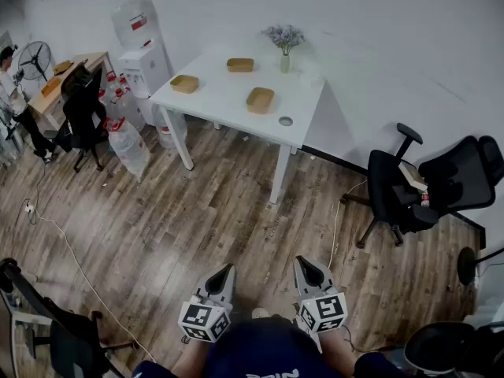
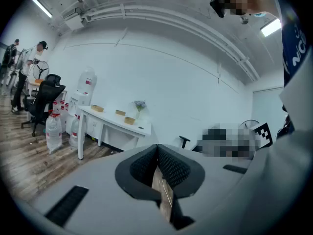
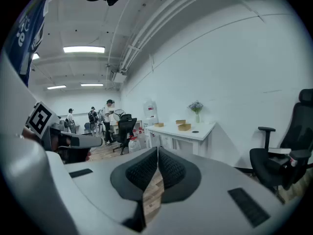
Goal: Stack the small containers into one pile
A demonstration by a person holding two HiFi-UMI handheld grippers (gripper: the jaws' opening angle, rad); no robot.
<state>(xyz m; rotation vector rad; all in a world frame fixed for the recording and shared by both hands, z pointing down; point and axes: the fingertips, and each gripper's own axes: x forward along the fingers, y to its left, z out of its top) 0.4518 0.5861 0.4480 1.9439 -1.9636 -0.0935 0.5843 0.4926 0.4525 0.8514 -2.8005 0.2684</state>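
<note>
Three small brown containers sit apart on the white table (image 1: 228,101) across the room: one on the left (image 1: 184,83), one at the back (image 1: 240,64) and one nearer the front (image 1: 260,99). A vase of flowers (image 1: 284,47) and a small round lid (image 1: 285,120) share the tabletop. Both grippers hang low by the person's body, far from the table. My left gripper (image 1: 228,268) is shut with nothing in it, and so is my right gripper (image 1: 302,263). In the left gripper view the jaws (image 2: 157,147) meet, with the containers (image 2: 129,120) far off. The right gripper (image 3: 157,151) also points towards the table (image 3: 188,130).
A water dispenser (image 1: 146,61) and big water bottles (image 1: 126,144) stand left of the table. Black office chairs (image 1: 402,187) are at the right, another chair (image 1: 83,109) and a desk at the far left. A cable (image 1: 71,258) runs over the wood floor. People stand in the distance (image 3: 108,116).
</note>
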